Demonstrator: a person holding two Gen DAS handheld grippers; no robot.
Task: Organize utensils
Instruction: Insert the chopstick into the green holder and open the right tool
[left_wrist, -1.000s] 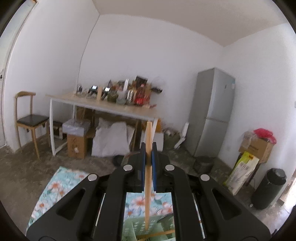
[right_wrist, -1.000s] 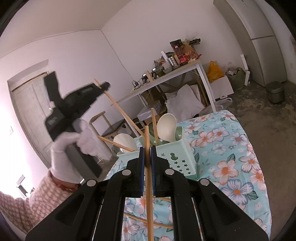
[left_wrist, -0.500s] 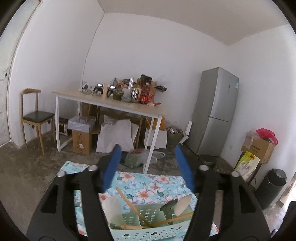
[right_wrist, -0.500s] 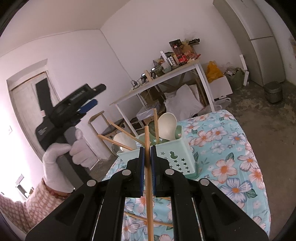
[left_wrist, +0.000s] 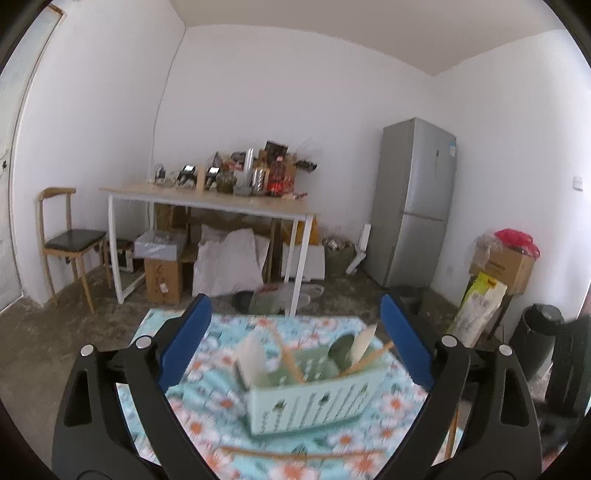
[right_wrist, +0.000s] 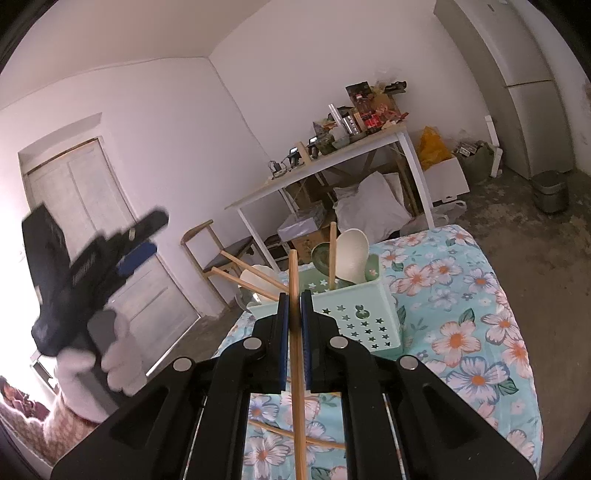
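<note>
Our right gripper (right_wrist: 292, 308) clamps a chopstick (right_wrist: 296, 373), its lower end cut off. Our left gripper (left_wrist: 295, 350), jaws just opened and empty, frames the blurred caddy (left_wrist: 314, 398) near the tablecloth (right_wrist: 480, 332) edge.

White walls and a white ceiling enclose a bare grey concrete floor (left_wrist: 44, 343). At the far wall a white-legged table (left_wrist: 207, 201) holds clutter, with 1 wooden chair (left_wrist: 68, 236) to its left and a silver fridge (left_wrist: 415, 201) to its right. A white door (right_wrist: 107, 236) stands at left.
</note>
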